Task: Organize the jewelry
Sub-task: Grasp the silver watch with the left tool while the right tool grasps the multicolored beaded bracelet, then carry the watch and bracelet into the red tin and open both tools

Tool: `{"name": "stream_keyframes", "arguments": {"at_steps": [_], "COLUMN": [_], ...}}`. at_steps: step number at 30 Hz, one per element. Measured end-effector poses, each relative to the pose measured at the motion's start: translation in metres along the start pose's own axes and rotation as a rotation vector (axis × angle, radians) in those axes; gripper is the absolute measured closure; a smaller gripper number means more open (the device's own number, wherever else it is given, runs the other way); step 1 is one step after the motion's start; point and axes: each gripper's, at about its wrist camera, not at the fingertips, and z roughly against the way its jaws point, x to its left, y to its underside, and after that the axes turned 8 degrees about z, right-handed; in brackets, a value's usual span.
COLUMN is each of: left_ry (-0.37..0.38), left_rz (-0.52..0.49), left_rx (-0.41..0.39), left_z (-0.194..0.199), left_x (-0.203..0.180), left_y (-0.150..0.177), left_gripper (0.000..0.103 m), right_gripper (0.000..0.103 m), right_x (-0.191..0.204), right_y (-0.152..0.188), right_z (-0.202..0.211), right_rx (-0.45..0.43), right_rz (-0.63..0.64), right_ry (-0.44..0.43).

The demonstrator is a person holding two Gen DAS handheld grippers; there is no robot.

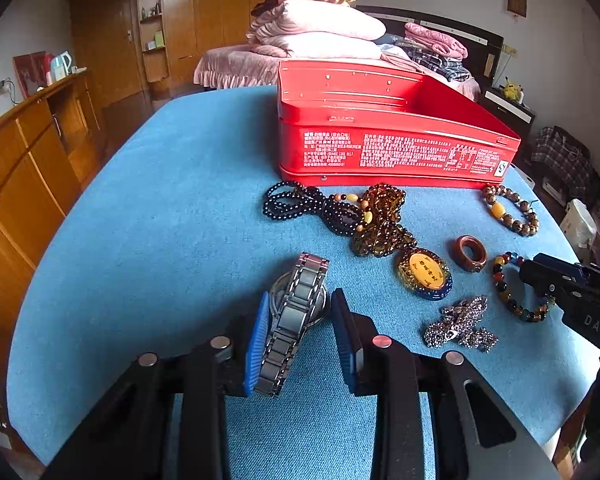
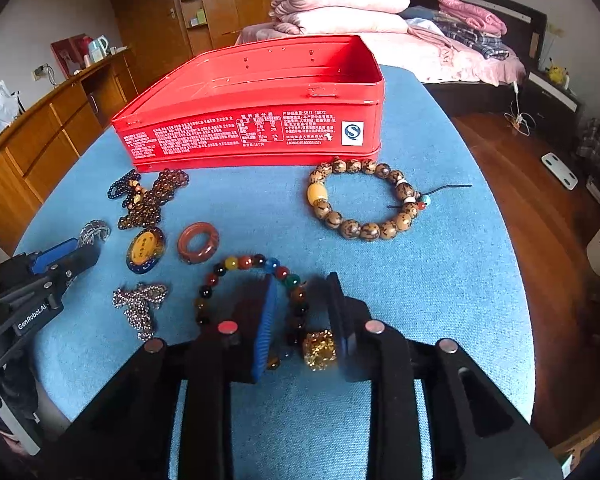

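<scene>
Jewelry lies on the blue tablecloth (image 1: 140, 220) in front of the red tin (image 1: 380, 152). Left wrist view: left gripper (image 1: 300, 320) low, level, fingers apart, straddling the steel watch (image 1: 296, 312). Right wrist view: right gripper (image 2: 304, 312) low, fingers apart around the multicolour bead bracelet (image 2: 244, 262); wooden bead bracelet (image 2: 364, 200) nearer the tin.

Soft daylight fills the room I see through both wrist cameras, even and fairly bright, with no hard glare. The red tin (image 1: 396, 152) shines a little along its rim, and its white print stays readable. Short, faint shadows sit under my fingers on the blue cloth (image 1: 160, 220) in front of the tin. Behind the tin, the bed (image 2: 440, 56) looks slightly soft. The fisheye bends the tin's straight edges, and black vignette fills the corners.
</scene>
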Motion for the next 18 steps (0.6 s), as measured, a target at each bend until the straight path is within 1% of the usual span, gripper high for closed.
{"name": "stream_keyframes", "arguments": {"at_steps": [2, 3, 5, 9, 13, 15, 18], "left_ry": [-0.001, 0.001, 0.002, 0.001, 0.003, -0.004, -0.008], "left_rz": [0.001, 0.002, 0.003, 0.003, 0.007, 0.005, 0.005], "left_rx": [0.000, 0.000, 0.001, -0.002, -0.004, -0.001, -0.007], "left_z": [0.000, -0.001, -0.002, -0.003, -0.004, -0.004, -0.004], "left_x": [0.000, 0.001, 0.002, 0.000, 0.000, -0.001, 0.000], "left_y": [0.000, 0.000, 0.000, 0.000, -0.001, -0.001, 0.000], "left_gripper": [0.071, 0.071, 0.071, 0.071, 0.071, 0.071, 0.071], "right_gripper": [0.081, 0.086, 0.093, 0.096, 0.096, 0.092, 0.091], "right_x": [0.000, -0.001, -0.002, -0.001, 0.000, 0.003, 0.008], "right_y": [0.000, 0.000, 0.000, 0.000, 0.000, -0.001, -0.001], "right_z": [-0.001, 0.000, -0.001, 0.000, 0.000, 0.000, -0.001], "right_rx": [0.000, 0.001, 0.002, 0.003, 0.006, 0.012, 0.013], "right_rz": [-0.003, -0.004, -0.014, -0.018, -0.018, -0.007, 0.003], "right_ry": [0.002, 0.005, -0.017, -0.030, -0.044, -0.036, -0.029]}}
